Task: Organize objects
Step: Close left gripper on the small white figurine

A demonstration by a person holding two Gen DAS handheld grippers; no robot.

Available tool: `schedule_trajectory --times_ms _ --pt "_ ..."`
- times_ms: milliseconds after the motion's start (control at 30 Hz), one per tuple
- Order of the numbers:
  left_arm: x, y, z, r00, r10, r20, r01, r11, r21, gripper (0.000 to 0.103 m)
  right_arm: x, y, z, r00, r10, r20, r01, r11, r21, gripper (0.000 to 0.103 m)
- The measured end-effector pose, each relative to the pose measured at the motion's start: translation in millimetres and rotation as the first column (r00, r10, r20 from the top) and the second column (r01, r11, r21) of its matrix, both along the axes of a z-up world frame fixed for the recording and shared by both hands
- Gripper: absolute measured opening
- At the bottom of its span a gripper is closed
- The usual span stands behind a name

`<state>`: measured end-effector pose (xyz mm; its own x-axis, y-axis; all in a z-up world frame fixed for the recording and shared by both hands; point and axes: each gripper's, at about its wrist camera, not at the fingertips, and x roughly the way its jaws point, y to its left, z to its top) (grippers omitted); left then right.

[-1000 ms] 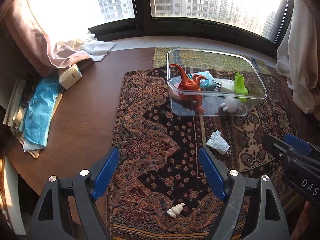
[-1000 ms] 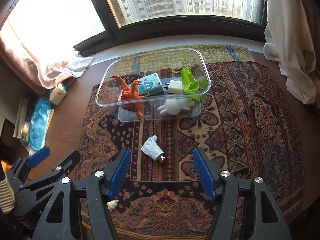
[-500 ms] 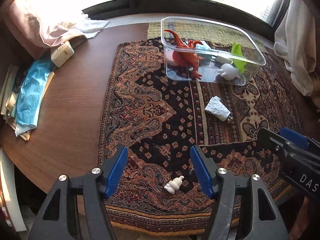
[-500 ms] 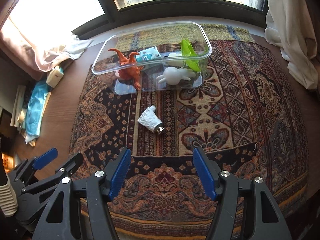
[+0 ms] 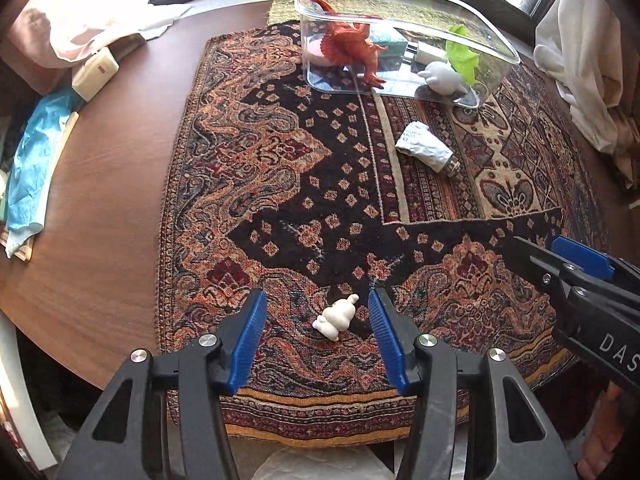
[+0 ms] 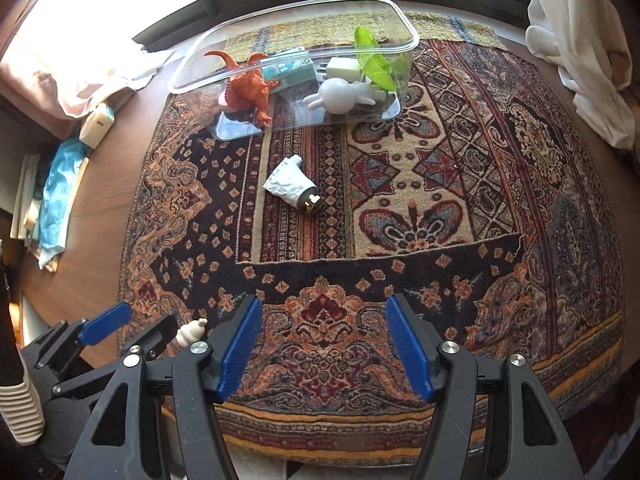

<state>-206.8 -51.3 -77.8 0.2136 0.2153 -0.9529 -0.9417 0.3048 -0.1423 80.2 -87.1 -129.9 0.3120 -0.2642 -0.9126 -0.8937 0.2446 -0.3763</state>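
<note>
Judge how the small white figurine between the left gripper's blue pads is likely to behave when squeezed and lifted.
The white figurine looks hard and moulded, so probably stiff, and light given how small it is. Its rounded, bulging body may slip or twist between the flat pads. It lies tilted on the rug, so a nudge could roll it.

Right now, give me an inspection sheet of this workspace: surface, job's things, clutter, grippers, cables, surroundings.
Surface: wooden table under a patterned rug.
Job's things: clear bin at the rug's far end holds an orange dinosaur, teal box, white rabbit and green leaf; crumpled tube and small white figure lie on the rug.
Clutter: blue cloth, white box, pink fabric at the table's left.
Grippers: left gripper has been closing around the figure, pads not touching; right gripper open, empty.
Cables: nothing seen.
Surroundings: window, white curtain.
</note>
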Motion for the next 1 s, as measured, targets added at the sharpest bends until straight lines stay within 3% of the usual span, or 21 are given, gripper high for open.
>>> schedule_trajectory --times_ms 600,1000 --pt "9 -7 -34 0.997 -0.075 0.003 0.075 0.993 -0.089 0.044 11 -23 -18 0.997 -0.065 0.029 0.066 0.997 -0.036 0.065" --pt "11 -2 -44 0.997 -0.08 0.013 0.081 0.993 -0.086 0.037 13 -26 -27 0.997 -0.068 0.037 0.069 0.997 -0.045 0.065"
